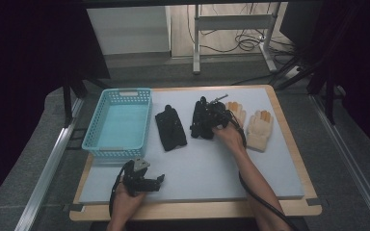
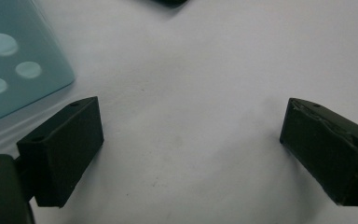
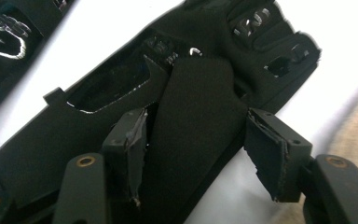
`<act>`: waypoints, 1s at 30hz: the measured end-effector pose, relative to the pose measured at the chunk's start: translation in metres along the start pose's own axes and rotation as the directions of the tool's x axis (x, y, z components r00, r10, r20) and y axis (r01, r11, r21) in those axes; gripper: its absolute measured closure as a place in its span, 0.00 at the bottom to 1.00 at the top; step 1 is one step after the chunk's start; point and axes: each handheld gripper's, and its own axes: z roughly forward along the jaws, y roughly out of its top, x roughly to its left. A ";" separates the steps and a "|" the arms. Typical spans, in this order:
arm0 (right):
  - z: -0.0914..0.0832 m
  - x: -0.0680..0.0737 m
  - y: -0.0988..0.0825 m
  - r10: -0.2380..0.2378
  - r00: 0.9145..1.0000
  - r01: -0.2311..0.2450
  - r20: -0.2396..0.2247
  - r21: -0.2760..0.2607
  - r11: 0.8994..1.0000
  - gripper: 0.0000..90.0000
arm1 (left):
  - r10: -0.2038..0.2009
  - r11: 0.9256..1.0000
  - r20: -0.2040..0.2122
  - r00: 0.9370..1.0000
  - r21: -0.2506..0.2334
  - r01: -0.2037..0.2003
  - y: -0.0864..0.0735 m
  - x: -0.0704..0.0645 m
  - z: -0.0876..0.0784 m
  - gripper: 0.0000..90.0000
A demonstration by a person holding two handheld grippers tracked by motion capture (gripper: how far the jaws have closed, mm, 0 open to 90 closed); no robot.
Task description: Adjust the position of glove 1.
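Two black gloves lie mid-table: one lies free, the other is under my right gripper. In the right gripper view the jaws stand open on either side of a raised fold of that black glove, with my right gripper low over it; whether the pads touch the fabric is unclear. The other black glove shows at the upper left. Two beige gloves with orange fingertips lie to the right. My left gripper rests open near the front edge, and in its own view my left gripper has nothing between its jaws.
A turquoise basket stands at the table's left, and its corner shows beside the left jaw. The pale mat is bare in front. A beige glove lies just right of the right jaw. Dark curtains and a metal frame surround the table.
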 end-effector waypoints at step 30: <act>-0.073 0.018 -0.009 -0.010 0.984 -0.009 -0.180 -0.107 0.994 0.94 | 0.002 1.000 -0.001 1.000 0.003 -0.002 0.000 0.000 0.000 0.07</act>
